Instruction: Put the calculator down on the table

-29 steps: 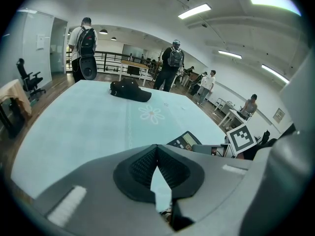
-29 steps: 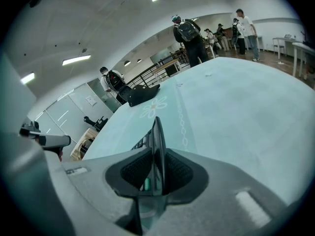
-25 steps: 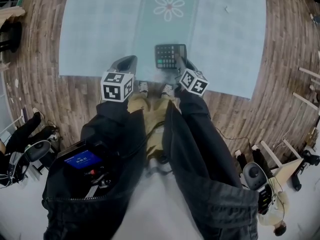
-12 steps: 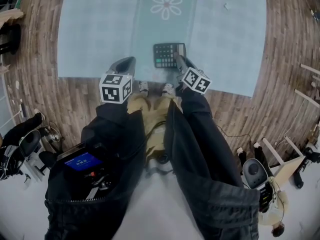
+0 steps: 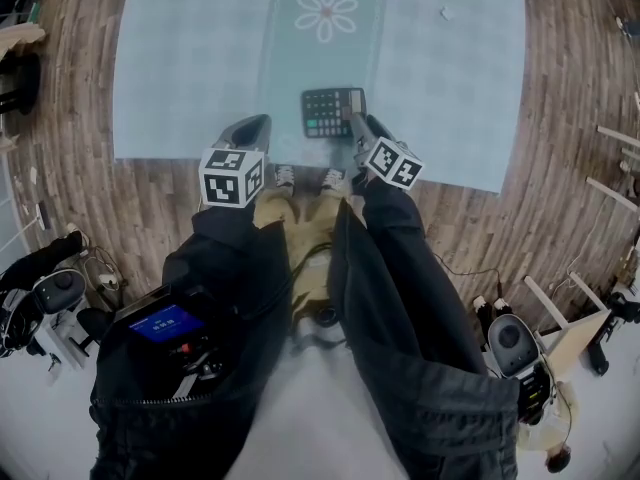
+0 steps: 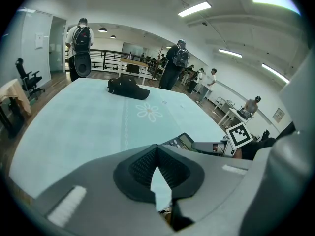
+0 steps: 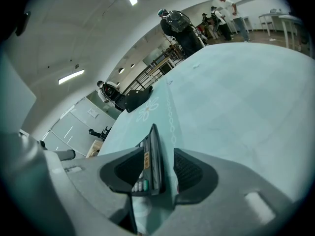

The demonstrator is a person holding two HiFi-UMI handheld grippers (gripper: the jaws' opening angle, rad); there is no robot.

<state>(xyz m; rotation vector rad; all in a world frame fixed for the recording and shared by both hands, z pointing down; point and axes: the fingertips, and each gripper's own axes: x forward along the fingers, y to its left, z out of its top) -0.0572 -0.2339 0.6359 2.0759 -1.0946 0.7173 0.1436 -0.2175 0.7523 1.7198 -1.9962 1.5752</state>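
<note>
A dark calculator (image 5: 333, 113) lies flat on the pale blue-green tablecloth (image 5: 180, 58), near the table's front edge. My right gripper (image 5: 360, 128) reaches its near right corner. In the right gripper view the calculator (image 7: 152, 154) stands edge-on between the jaws of my right gripper (image 7: 160, 168), which are opening. It sits close to the left pad, with a gap to the right pad (image 7: 189, 168). My left gripper (image 5: 250, 128) hovers at the table's edge to the calculator's left. In its own view, my left gripper (image 6: 157, 154) has its pad tips together and holds nothing.
A white flower print (image 5: 325, 13) marks the cloth's middle strip. A black bag (image 6: 128, 88) lies at the table's far end. Wooden floor surrounds the table. Several people stand beyond it, with chairs and gear near my feet.
The right gripper has rolled a little at the calculator's corner. The calculator and both hands stay where they were; the picture has shifted slightly.
</note>
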